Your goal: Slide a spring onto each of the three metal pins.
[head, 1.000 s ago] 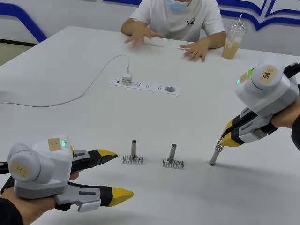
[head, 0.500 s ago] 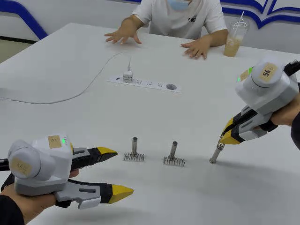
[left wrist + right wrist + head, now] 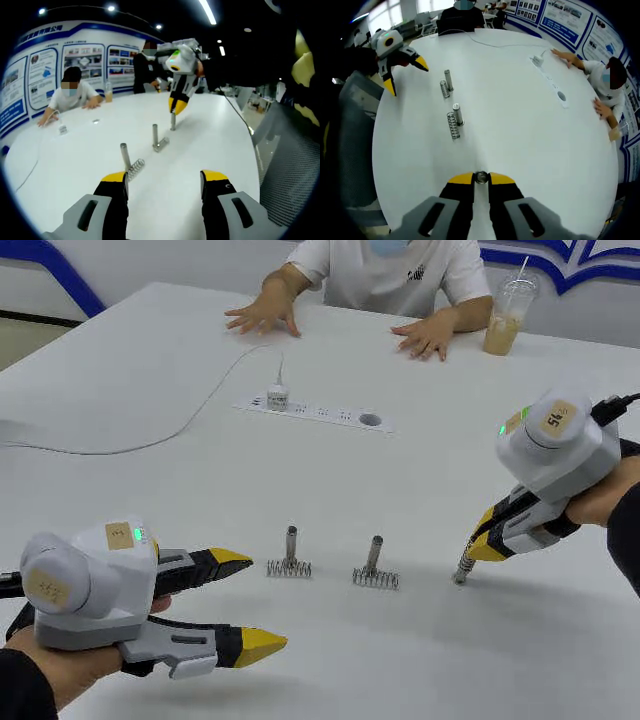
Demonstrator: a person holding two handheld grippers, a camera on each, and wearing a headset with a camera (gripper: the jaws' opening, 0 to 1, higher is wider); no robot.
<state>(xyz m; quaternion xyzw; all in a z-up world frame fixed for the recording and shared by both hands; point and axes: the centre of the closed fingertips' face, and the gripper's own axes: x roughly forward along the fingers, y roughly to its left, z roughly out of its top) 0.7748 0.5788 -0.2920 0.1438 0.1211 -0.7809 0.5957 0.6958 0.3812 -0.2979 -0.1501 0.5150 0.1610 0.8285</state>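
Note:
Three metal pins stand in a row on the white table (image 3: 150, 480). At the foot of the left pin (image 3: 291, 543) lies one spring (image 3: 289, 568); another spring (image 3: 376, 579) lies at the foot of the middle pin (image 3: 374, 553). My right gripper (image 3: 480, 546) is shut on a third spring (image 3: 465, 560) that sits around the right pin (image 3: 460, 576); that pin's top (image 3: 481, 176) shows between the jaws. My left gripper (image 3: 258, 602) hovers open and holds nothing, a short way left of the left pin (image 3: 124, 152).
A white power strip (image 3: 318, 412) with a plugged charger (image 3: 277, 397) and a cable (image 3: 180, 435) lies mid-table. Across the table a person rests both hands (image 3: 262, 312) on it, beside a drink cup (image 3: 505, 320). Bare tabletop lies in front of the pins.
My right gripper has lowered a little, bringing the spring down the right pin, which now stands less tilted. The left gripper has stayed open in place. The head camera has shifted.

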